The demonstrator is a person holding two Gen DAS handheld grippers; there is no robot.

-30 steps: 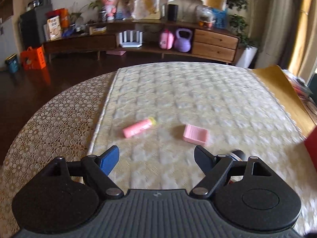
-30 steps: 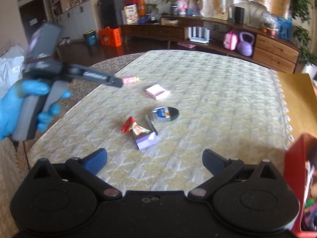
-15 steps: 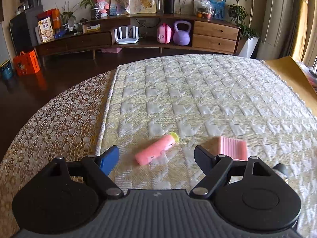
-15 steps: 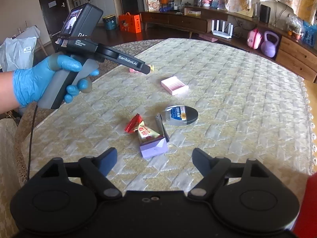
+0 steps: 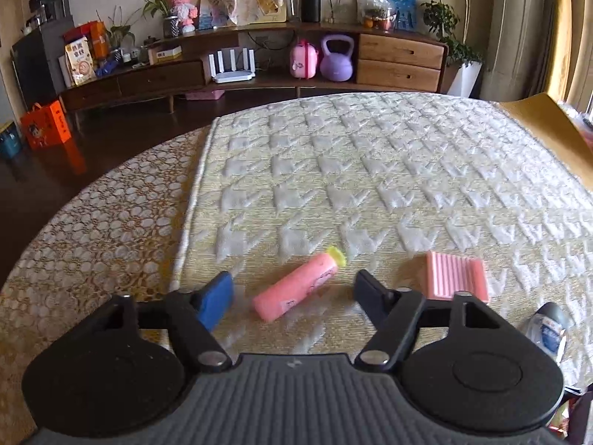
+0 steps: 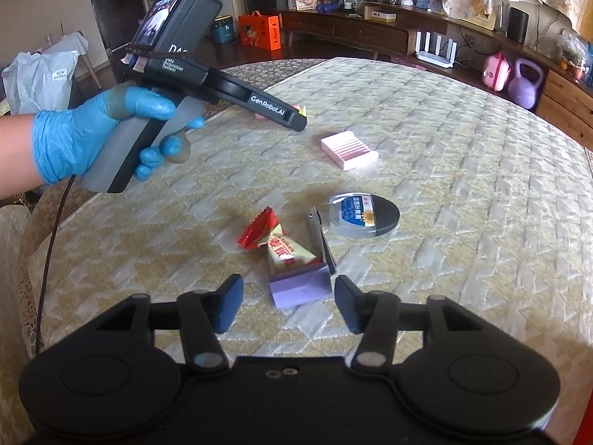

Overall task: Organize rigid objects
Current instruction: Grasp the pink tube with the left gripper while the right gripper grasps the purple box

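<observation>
Two hand-held grippers hang low over the quilted cream mat (image 5: 370,170) that covers most of the table. The left gripper (image 5: 292,289) has its jaws apart, though they have just been closing in; the pink tube with a yellow cap (image 5: 300,285) lies on the mat between them, slanting away to the right, and neither pad touches it. Just to the right of that tube sits the pink ribbed tray (image 5: 454,274), and nearer the camera than the tray the end of a clear-lidded round tin (image 5: 548,330) peeks past the gripper's body. From the other side, a blue-gloved hand (image 6: 85,129) grips the left gripper's handle, with a cable trailing down from it. The right gripper (image 6: 289,300) also has its jaws apart after closing partway, and a small lilac box (image 6: 300,289) lies on the mat between the fingertips, clear of both. Touching the far edge of that box is a red and cream sweet wrapper (image 6: 274,237), with metal nail clippers (image 6: 320,237) just beside it on the right. The same round tin (image 6: 363,215) lies just beyond the clippers, and the pink ribbed tray (image 6: 348,148) is farther up the mat from the tin.
</observation>
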